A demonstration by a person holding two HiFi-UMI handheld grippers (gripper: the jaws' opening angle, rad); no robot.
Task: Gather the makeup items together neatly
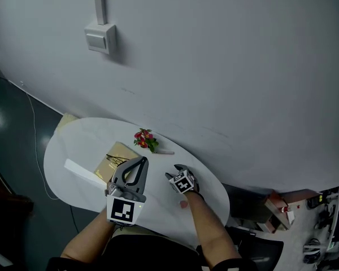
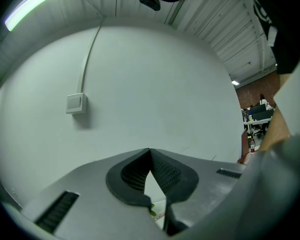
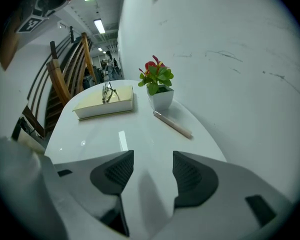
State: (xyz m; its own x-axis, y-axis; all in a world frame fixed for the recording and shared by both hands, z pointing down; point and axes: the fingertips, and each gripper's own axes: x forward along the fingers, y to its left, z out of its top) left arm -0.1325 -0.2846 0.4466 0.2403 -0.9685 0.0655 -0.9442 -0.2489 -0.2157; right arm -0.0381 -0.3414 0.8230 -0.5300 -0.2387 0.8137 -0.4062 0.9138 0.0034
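A slim beige-pink makeup pencil (image 3: 172, 124) lies on the white oval table (image 3: 140, 134), just right of a small white pot of red flowers (image 3: 159, 91). In the head view the pencil (image 1: 165, 151) lies beyond both grippers. My right gripper (image 3: 152, 159) hovers over bare tabletop short of the pencil, open, with nothing between its pads; from the head it shows at the table's near right (image 1: 177, 171). My left gripper (image 2: 150, 151) points level at the grey wall, its tips touching and holding nothing; it hangs over the book (image 1: 141, 162). A small pink item (image 1: 183, 204) rests by my right forearm.
A cream book (image 3: 104, 104) with folded glasses (image 3: 108, 91) on it lies at the table's left. A white strip (image 1: 82, 173) lies near the left edge. The curved wall, with a switch box (image 1: 100, 38), runs right behind the table. Wooden chairs (image 3: 60, 84) stand beyond.
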